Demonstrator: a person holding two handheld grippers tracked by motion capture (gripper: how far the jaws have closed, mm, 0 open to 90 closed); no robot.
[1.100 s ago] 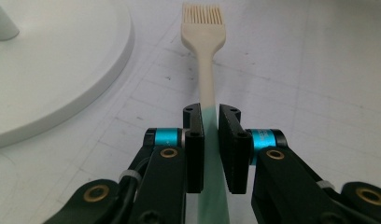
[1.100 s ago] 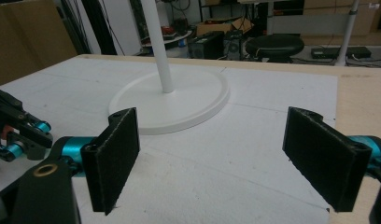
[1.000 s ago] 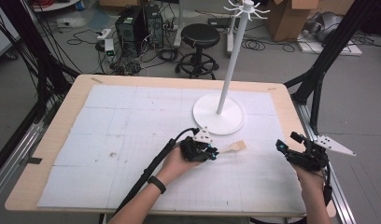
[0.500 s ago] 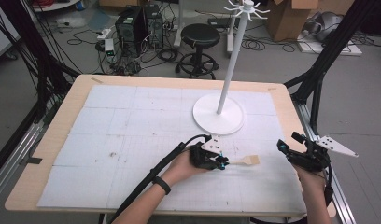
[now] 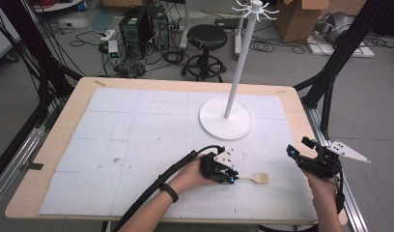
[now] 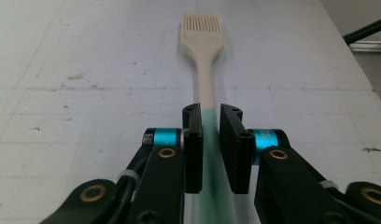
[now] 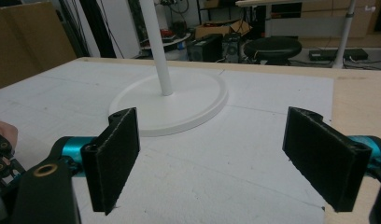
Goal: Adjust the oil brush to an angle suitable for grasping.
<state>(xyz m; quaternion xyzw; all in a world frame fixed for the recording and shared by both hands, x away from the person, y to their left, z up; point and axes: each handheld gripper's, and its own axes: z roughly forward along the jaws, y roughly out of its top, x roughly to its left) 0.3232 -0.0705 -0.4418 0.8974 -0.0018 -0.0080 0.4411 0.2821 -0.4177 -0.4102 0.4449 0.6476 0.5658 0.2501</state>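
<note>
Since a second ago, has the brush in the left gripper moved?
Yes. The brush, clamped in the left gripper, has moved toward the table's near edge and rightward, farther from the stand's round base.

The stand (image 5: pixel 226 117) sits on the mat (image 5: pixel 137 140) toward the table's (image 5: pixel 55 150) far right; nearer the person, the brush (image 5: pixel 255 178) lies flat on the mat, head pointing right; the left claw (image 5: pixel 230 178) is at its handle end (handle between the jaws); the right claw (image 5: pixel 296 157) hovers right of the brush, by the table's right edge; a stool (image 5: pixel 207 36) stands on the floor beyond.
</note>
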